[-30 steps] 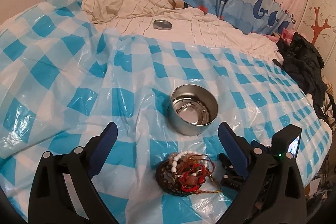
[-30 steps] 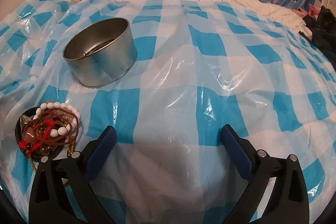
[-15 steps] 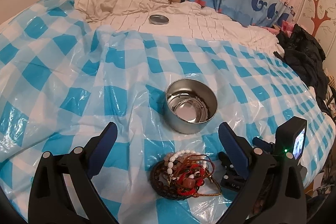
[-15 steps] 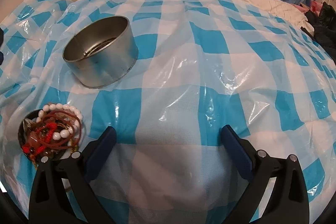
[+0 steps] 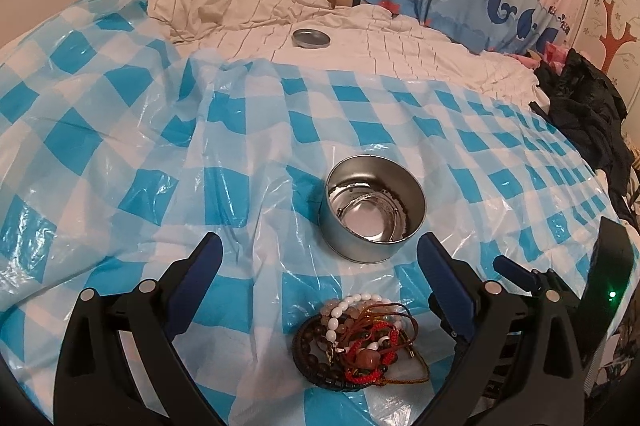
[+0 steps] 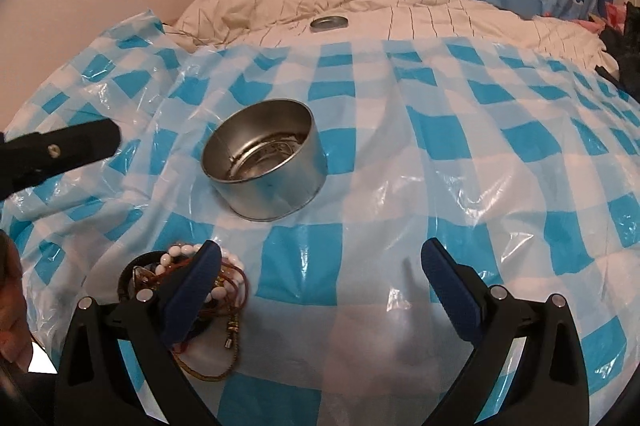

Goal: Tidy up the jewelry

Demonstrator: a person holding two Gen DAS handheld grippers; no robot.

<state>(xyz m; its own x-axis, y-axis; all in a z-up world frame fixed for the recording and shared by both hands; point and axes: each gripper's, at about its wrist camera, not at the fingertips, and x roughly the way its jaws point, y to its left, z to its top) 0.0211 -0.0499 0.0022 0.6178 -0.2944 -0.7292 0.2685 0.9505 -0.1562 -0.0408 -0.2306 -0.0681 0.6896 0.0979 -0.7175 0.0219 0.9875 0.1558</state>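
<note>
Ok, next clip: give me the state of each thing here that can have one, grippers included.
left gripper: open, holding nothing
right gripper: open, holding nothing
metal tin: upright, lid off, silver bangles inside
tin lid: off, lying on the white bedding behind the checked sheet
bracelet pile: tangled heap on the checked sheet, outside the tin
checked plastic sheet: spread over the bed, wrinkled

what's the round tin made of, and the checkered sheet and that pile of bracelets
Round tin: looks like bare metal, silvery and shiny, with reflections on its inner wall.
Checkered sheet: looks like thin plastic film; it is glossy, crinkled and partly see-through.
Pile of bracelets: mixed beads, white glossy ones and dark brown ones, perhaps wood, plus red and brown braided cord.
</note>
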